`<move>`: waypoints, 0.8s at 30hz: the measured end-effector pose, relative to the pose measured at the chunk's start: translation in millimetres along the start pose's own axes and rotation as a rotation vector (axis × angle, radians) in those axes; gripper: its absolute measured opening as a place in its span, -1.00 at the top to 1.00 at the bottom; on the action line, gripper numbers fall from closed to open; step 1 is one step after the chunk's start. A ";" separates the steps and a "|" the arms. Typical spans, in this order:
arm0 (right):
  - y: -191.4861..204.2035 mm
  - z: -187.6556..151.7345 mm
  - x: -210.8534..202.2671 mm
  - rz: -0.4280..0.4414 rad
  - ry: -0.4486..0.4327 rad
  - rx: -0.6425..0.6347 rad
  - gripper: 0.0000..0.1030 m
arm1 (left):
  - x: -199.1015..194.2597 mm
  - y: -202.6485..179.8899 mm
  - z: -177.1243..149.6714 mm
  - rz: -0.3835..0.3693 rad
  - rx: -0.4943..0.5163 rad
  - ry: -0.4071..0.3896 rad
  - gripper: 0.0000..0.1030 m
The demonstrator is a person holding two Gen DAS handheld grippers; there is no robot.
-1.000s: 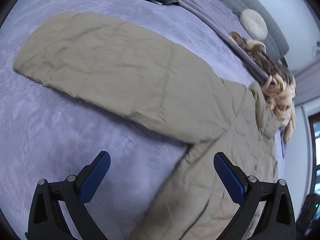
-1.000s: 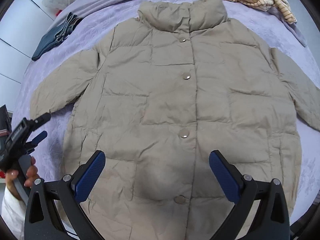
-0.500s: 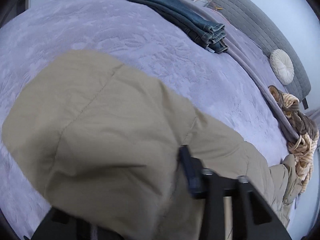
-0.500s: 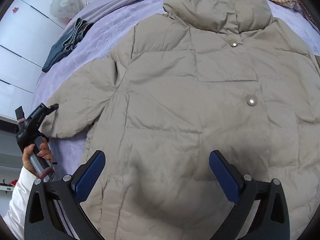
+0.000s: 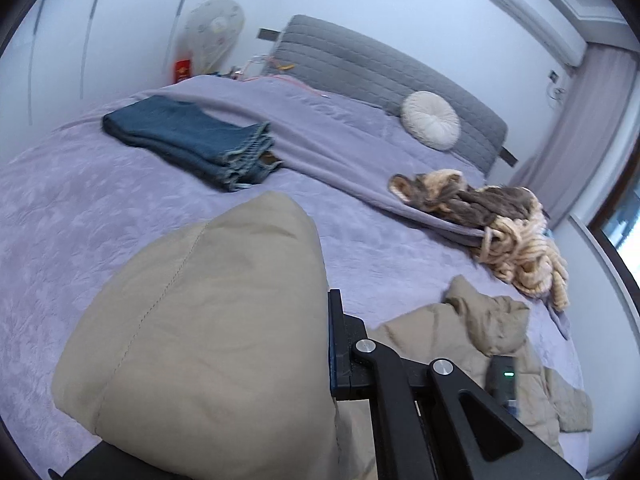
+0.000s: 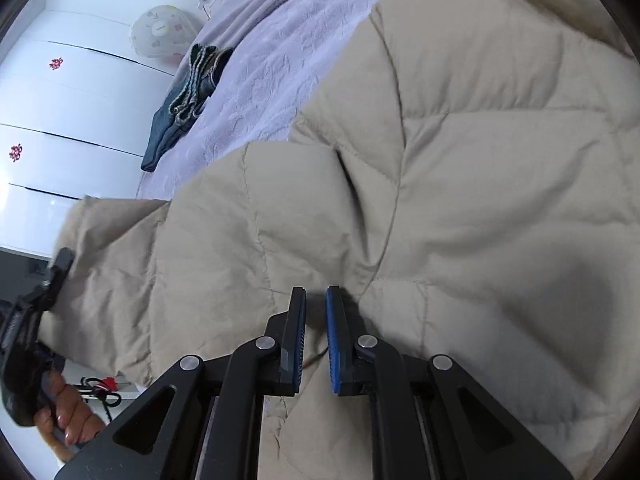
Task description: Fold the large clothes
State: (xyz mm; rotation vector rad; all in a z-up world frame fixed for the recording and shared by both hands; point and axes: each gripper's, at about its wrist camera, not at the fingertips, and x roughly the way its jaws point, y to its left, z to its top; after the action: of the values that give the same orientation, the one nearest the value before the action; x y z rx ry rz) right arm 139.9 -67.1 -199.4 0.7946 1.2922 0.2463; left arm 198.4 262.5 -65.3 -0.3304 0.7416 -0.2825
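Observation:
A large beige quilted coat (image 6: 460, 160) lies face up on a lilac bed cover (image 5: 80, 208). My left gripper (image 5: 324, 344) is shut on the coat's sleeve end (image 5: 208, 320), which bulges up and hides the left finger; only the right finger (image 5: 340, 344) shows. The coat's collar (image 5: 484, 312) lies crumpled beyond. My right gripper (image 6: 316, 340) is shut on the coat's lower side edge, fabric pinched between its blue pads. The left gripper (image 6: 44, 300) and its hand also show in the right wrist view, holding the sleeve.
Folded blue jeans (image 5: 192, 140) lie on the far left of the bed. A heap of striped cream and brown clothes (image 5: 500, 220) lies at the right. A round white cushion (image 5: 430, 120) leans on the grey headboard (image 5: 360, 68). White wardrobe doors (image 6: 60, 120) stand beside the bed.
Both grippers went from open to shut. The left one took the sleeve end and lifted it. The right one dropped to the coat's lower side edge and closed on it.

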 end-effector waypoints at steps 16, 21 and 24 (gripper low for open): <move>-99.1 -27.9 -161.8 -0.219 -0.152 0.050 0.84 | 134.5 -295.9 -134.5 -0.146 0.516 0.349 0.87; -129.9 -32.9 -193.6 -0.243 -0.188 0.107 0.84 | 163.3 -294.4 -195.0 -0.010 0.634 0.417 0.63; -129.9 -24.5 -188.1 -0.235 -0.180 0.115 0.81 | 150.4 -293.7 -195.5 -0.029 0.619 0.404 -1.00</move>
State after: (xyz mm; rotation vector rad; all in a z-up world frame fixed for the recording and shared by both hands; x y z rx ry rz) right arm 28.6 -259.9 -141.9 0.7363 1.2234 -0.0872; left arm 128.6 -97.6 -177.4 0.3141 1.0020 -0.5980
